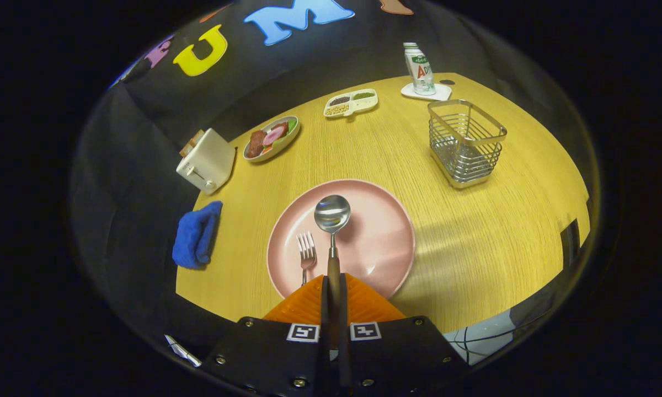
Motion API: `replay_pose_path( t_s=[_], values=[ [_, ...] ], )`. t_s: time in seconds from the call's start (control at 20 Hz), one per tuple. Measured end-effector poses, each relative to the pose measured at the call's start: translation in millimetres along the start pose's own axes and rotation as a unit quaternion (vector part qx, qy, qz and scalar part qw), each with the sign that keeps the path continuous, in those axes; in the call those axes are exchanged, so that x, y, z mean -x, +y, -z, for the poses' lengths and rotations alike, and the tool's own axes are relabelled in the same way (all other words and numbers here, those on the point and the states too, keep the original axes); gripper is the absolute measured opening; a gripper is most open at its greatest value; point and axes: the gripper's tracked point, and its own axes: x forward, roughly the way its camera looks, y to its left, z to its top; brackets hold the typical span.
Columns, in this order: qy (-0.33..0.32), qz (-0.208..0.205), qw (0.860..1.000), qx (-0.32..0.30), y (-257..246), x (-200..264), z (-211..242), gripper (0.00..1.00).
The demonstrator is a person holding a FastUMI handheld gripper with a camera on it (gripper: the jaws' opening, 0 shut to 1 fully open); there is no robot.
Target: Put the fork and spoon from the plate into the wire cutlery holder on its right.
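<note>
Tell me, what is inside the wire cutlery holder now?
Nothing shows inside the wire cutlery holder. The fork lies on the pink plate; the gripper is shut on the spoon handle, covering its end.

The plate (375,242) is pink. The spoon (332,215) and fork (307,251) are shiny silver. The holder (465,142) is silver wire. The surface (474,242) is yellow wood with thin lines. The cloth (196,234) is blue. The toaster (207,160) is white.
</note>
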Motion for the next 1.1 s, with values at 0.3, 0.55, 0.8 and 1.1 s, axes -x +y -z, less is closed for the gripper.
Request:
replay_pose_path(
  t_s=[0.3, 0.55, 0.8, 1.1],
  values=[
    [-0.058, 0.005, 0.998, -0.036, -15.0, 23.6, -51.6, 0.06],
    [-0.102, 0.031, 0.993, -0.052, -47.4, 42.9, -98.1, 0.06],
    [-0.107, 0.062, 0.99, -0.065, -88.7, 53.1, -120.9, 0.06],
    [-0.082, 0.088, 0.989, -0.081, -120.8, 49.9, -122.8, 0.06]
  ],
)
